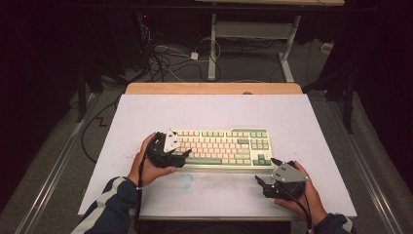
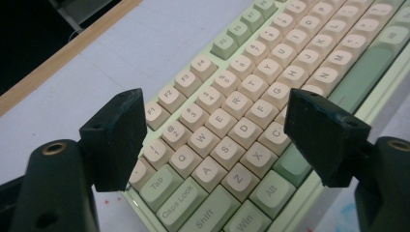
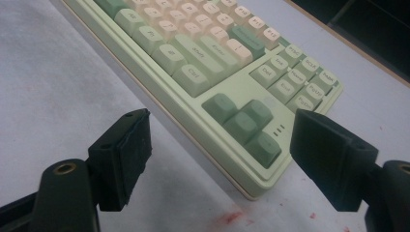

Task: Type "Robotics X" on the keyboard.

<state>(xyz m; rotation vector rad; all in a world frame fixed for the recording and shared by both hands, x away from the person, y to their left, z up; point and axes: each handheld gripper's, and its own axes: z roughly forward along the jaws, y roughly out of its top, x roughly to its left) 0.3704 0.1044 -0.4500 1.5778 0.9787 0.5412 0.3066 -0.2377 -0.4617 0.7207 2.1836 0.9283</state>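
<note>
High view: pale-green and cream mechanical keyboard [image 1: 221,147] mid-table on white mat [image 1: 292,117]. My left gripper [image 1: 181,157] gapes wide over its left keys, holding nothing; my right gripper [image 1: 266,171] parted, empty, near its right corner. Step: probably repositioning; next, grip both ends.

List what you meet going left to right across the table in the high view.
Left tool → keyboard → right tool, all on the white table.

Keyboard [image 1: 221,147] on table [image 1: 209,109], between tongs.
</note>
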